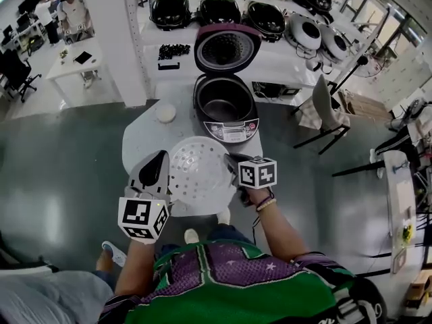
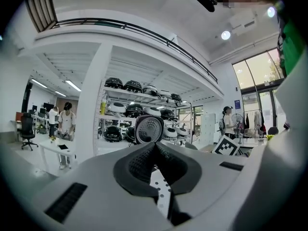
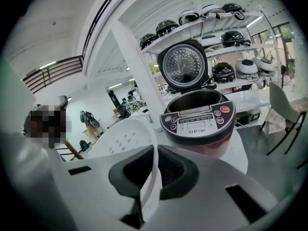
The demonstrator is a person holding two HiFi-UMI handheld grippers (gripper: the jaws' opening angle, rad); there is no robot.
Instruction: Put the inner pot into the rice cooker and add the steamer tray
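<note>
In the head view both grippers hold the white perforated steamer tray (image 1: 199,174) in the air over the near edge of the round table (image 1: 143,137). My left gripper (image 1: 164,164) is shut on the tray's left rim and my right gripper (image 1: 236,166) on its right rim. In the left gripper view the jaws (image 2: 155,166) pinch the thin tray edge (image 2: 161,191). The right gripper view shows its jaws (image 3: 153,170) clamped on the tray (image 3: 122,138). Beyond stands the rice cooker (image 1: 227,117), lid (image 1: 227,47) up, with the dark inner pot (image 1: 224,98) seated inside it; the cooker (image 3: 199,124) sits just ahead.
A small white round cap (image 1: 165,113) lies on the table left of the cooker. Behind are shelves (image 1: 223,11) with several other cookers and a pile of small black parts (image 1: 173,50). A chair (image 1: 322,106) stands to the right.
</note>
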